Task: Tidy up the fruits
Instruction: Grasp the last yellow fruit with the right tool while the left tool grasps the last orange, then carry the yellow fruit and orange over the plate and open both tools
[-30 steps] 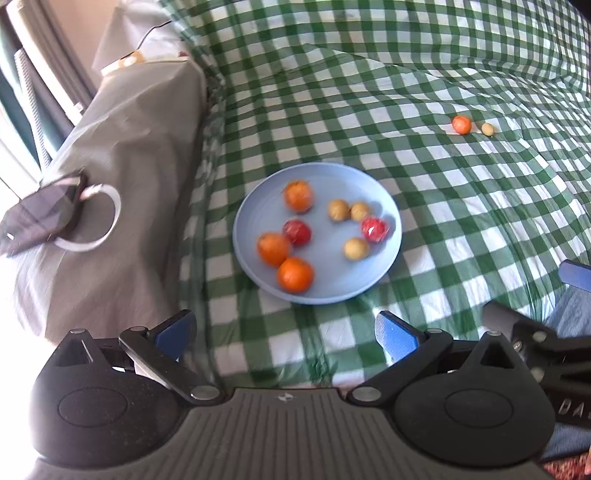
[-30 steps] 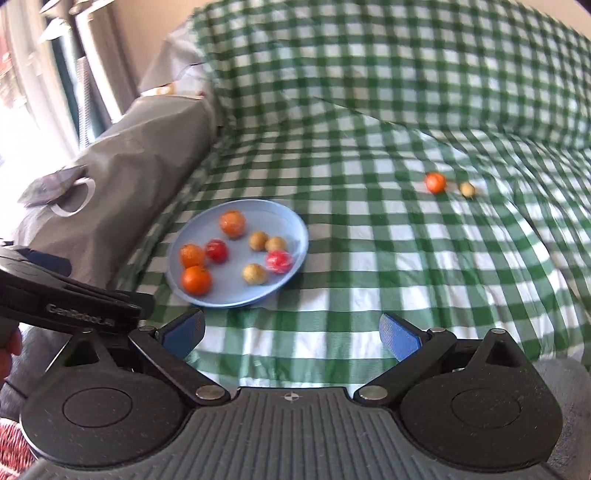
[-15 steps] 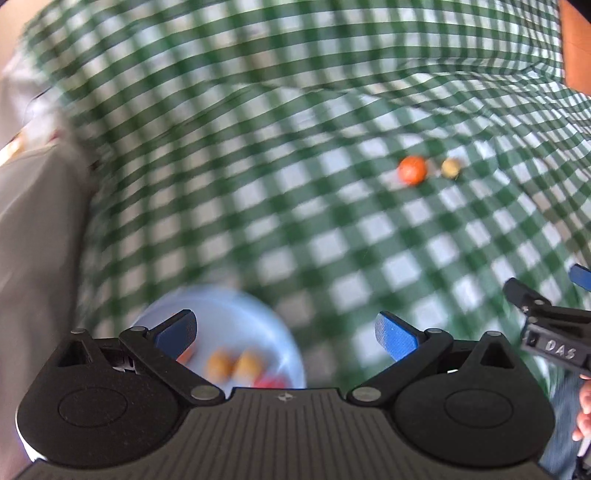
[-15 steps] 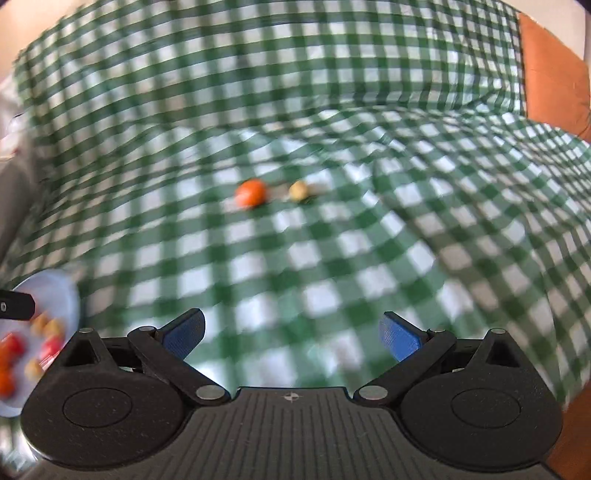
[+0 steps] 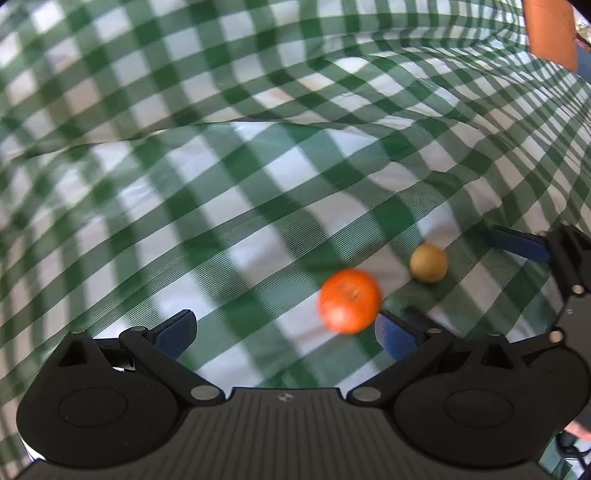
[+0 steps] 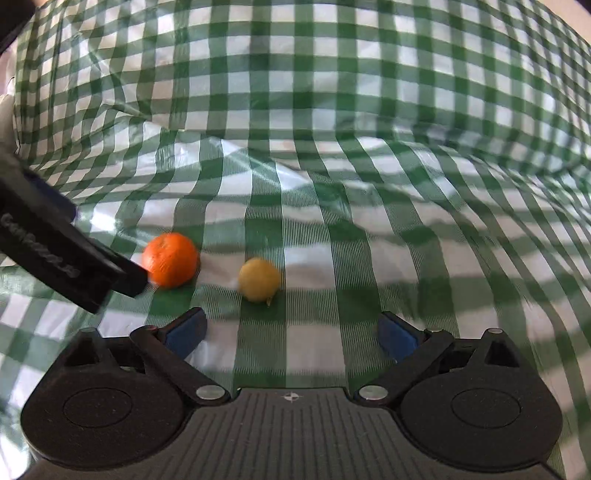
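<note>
An orange fruit (image 5: 350,300) and a small yellow-brown fruit (image 5: 428,263) lie side by side on the green checked cloth (image 5: 258,166). My left gripper (image 5: 286,332) is open, and the orange fruit sits just ahead of its right fingertip. In the right wrist view the yellow-brown fruit (image 6: 259,279) lies just ahead of my open right gripper (image 6: 291,334), toward its left finger. The orange fruit (image 6: 170,264) is left of it, with the black body of the left gripper (image 6: 62,254) close beside it. The plate is out of view.
The checked cloth (image 6: 332,110) rises into a fold behind the fruits. An orange-brown surface (image 5: 550,33) shows at the far upper right. The right gripper's finger (image 5: 517,243) reaches in from the right edge of the left wrist view.
Both grippers have swung away from the blue plate and moved in close to the two loose fruits. The plate has left both views. Both stay open.
</note>
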